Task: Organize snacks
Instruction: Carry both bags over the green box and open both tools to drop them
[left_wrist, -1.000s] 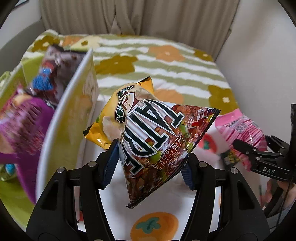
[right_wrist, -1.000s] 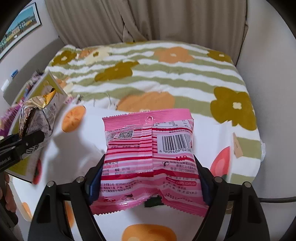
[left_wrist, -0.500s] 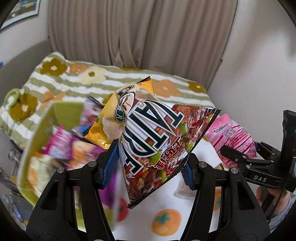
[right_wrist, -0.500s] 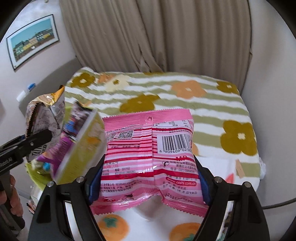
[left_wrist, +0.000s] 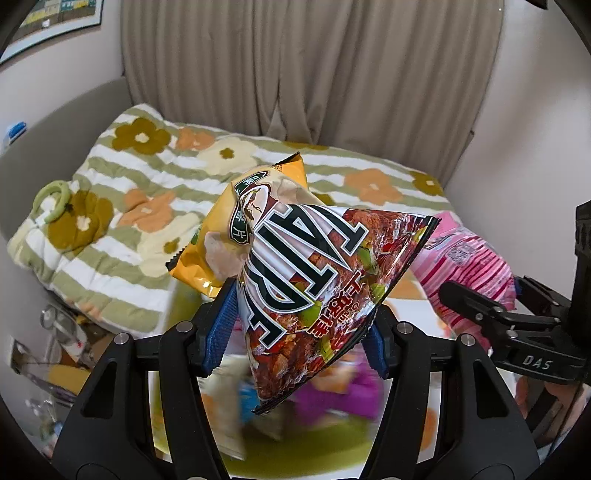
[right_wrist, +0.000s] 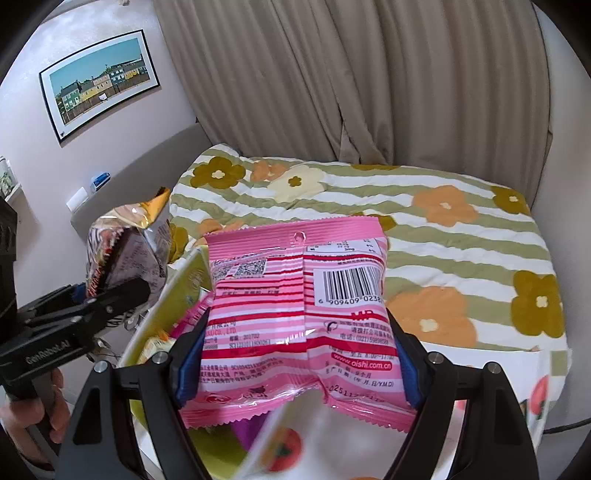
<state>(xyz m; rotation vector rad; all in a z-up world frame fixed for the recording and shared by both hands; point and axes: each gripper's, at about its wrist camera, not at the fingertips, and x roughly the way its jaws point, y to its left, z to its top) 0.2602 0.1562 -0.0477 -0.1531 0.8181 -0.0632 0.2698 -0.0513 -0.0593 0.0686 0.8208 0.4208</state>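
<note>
The left gripper (left_wrist: 301, 325) is clamped on two glossy foil snack packs at once. The front one, a dark red chip bag (left_wrist: 321, 291), is roughly triangular in outline, crinkled, with large black-and-white block lettering; its lower point hangs below the blue finger pads (left_wrist: 221, 332) and its serrated top seam slants up to the right. Behind it sits a yellow chip bag (left_wrist: 218, 254), puffed and smooth, projecting up and to the left of the jaws. Both packs are held in the air, above a blurred light-green basket (left_wrist: 295, 454) of snacks.

The right gripper (right_wrist: 295, 354) is clamped on a pink striped packet (right_wrist: 299, 314), a flat rectangular film pouch with zigzag-cut seams, a punched hang hole at the top edge, and a barcode and printed text on the side facing the camera. The packet stands upright between the pads, which press its lower half; the upper half rises clear of the jaws.

Below the packet, the basket rim (right_wrist: 147, 325) curves in from the left. Its contents are motion-blurred and partly covered by the packet and cannot be identified. A quilted bedspread (right_wrist: 443, 229) with green stripes and flower shapes lies beyond. Pleated beige curtains (right_wrist: 369, 81) hang behind it.

In the left wrist view, the pink packet is half hidden behind the red bag.
</note>
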